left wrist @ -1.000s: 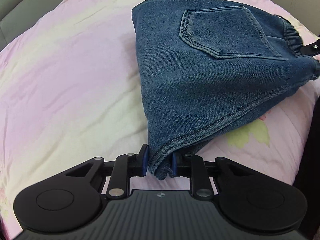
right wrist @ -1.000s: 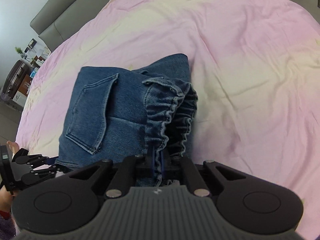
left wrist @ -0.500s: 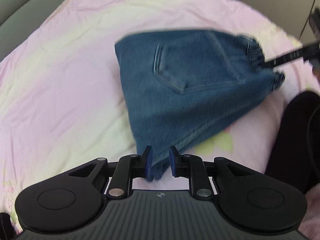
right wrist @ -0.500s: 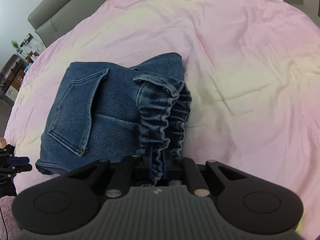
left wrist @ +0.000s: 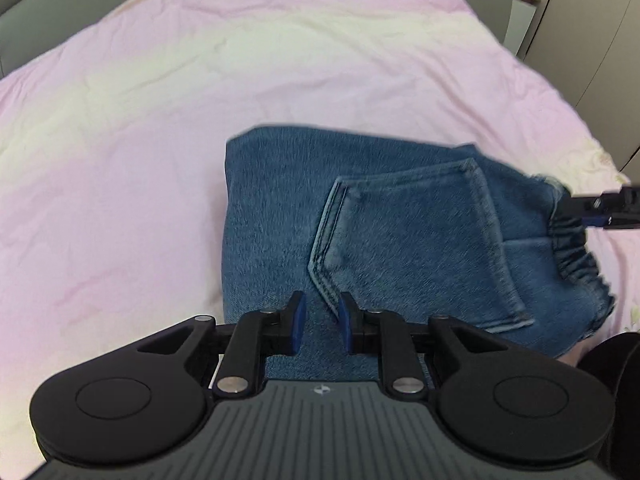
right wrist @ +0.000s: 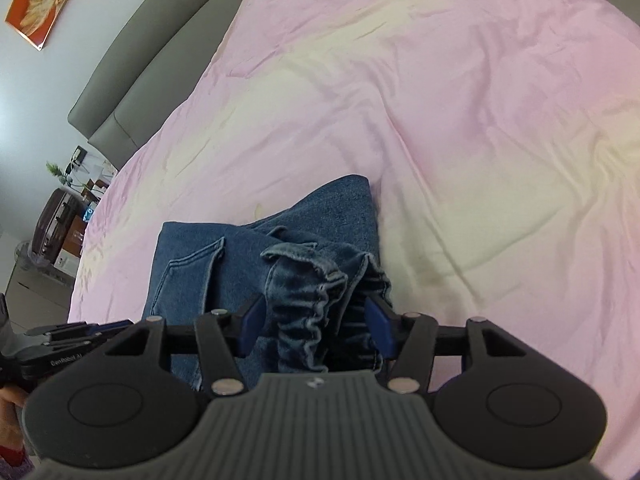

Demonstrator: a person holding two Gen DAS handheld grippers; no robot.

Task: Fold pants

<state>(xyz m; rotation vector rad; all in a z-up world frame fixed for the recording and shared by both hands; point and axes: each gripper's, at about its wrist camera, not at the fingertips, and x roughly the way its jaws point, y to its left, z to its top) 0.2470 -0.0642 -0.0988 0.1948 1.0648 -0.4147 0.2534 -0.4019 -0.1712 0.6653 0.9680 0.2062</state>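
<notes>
Folded blue denim pants [left wrist: 400, 240] lie on the pink bedspread [left wrist: 160, 120], back pocket up, elastic waistband [right wrist: 312, 312] at their right end. My left gripper [left wrist: 322, 320] is low over the near edge of the pants, just in front of the pocket's tip. Its pads stand a narrow gap apart, and denim fills that gap. My right gripper [right wrist: 314, 328] is at the waistband and its jaws are opening. The gathered band sits loose between the pads. From the left wrist view the right gripper [left wrist: 580, 216] shows at the far right edge.
A grey padded headboard [right wrist: 120, 80] borders the bed, with a picture [right wrist: 44, 0] on the wall above and low furniture [right wrist: 60, 232] beside it. Pale cupboard doors [left wrist: 580, 40] stand past the bed's far corner. A person's dark-clothed leg [left wrist: 624, 368] is at the near right.
The pants have come down from a stretched, lifted drape to lie flat on the bed. My left gripper moved in over them toward the pocket. The right jaws went from shut on the waistband to spread.
</notes>
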